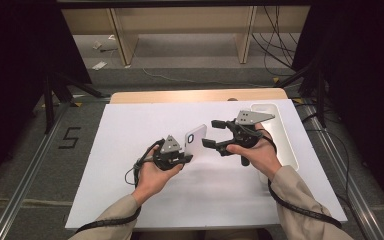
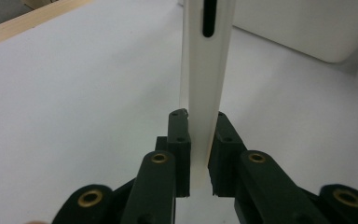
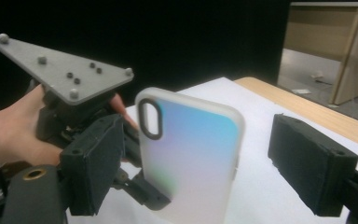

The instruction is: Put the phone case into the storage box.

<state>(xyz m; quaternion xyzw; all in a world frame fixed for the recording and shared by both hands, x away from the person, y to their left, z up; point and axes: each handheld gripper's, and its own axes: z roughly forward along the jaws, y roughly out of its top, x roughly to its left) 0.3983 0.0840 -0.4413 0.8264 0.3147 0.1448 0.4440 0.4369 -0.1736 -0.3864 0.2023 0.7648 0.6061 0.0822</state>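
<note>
A translucent white phone case (image 1: pixel 195 140) with an oval camera hole stands on edge above the white sheet. My left gripper (image 1: pixel 186 157) is shut on its lower edge; the left gripper view has both black pads (image 2: pixel 179 140) pressed against the case's thin wall (image 2: pixel 205 70). My right gripper (image 1: pixel 210 133) is open just right of the case, jaws pointing at it. In the right gripper view the case (image 3: pixel 191 154) stands between the wide-spread pads (image 3: pixel 307 163), with a clear gap to the right pad. Behind it are the left gripper's grey plate (image 3: pixel 60 70) and a hand.
A long white rounded tray (image 1: pixel 280 135) lies at the right of the white sheet (image 1: pixel 130 175), under the right hand. The wooden table edge (image 1: pixel 180 95) runs along the far side. Cables trail from both grippers toward the near edge.
</note>
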